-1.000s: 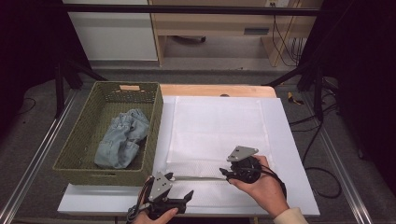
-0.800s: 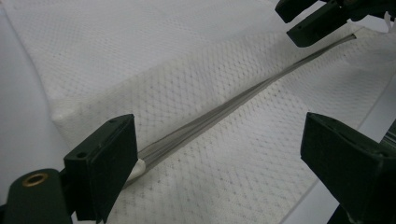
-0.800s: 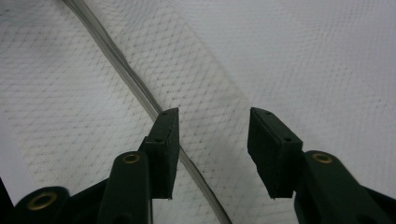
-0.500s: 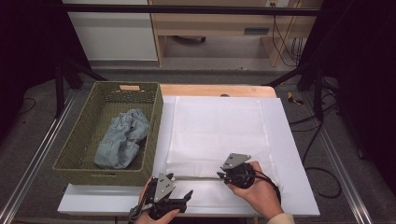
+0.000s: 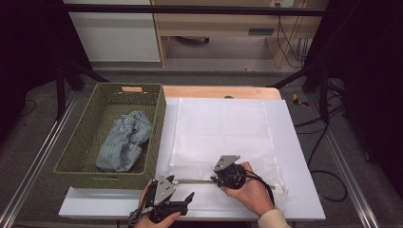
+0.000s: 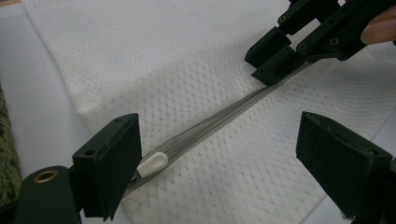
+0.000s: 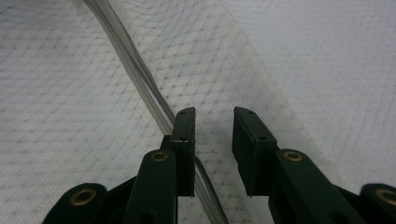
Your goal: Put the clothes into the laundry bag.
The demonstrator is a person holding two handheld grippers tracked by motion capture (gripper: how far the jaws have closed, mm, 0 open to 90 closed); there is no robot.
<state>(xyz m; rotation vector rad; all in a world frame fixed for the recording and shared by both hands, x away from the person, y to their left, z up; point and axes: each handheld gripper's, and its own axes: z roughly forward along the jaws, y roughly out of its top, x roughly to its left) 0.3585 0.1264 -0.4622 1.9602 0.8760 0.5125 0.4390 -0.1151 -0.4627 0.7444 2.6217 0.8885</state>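
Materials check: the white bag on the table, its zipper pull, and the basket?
White bag: looks like woven mesh fabric, matte; a fine dotted grid shows in the left gripper view. Zipper pull: smooth, slightly glossy white, probably plastic. Basket: olive-green woven strands, wicker or rope-like; which one I can't tell.

A lab recording bay: dark curtains (image 5: 28, 57), metal frame rails (image 5: 33, 166) (loose cables (image 5: 313, 142) on the floor).

basket (image 5: 76, 164) left of mesh bag (image 5: 223, 128)
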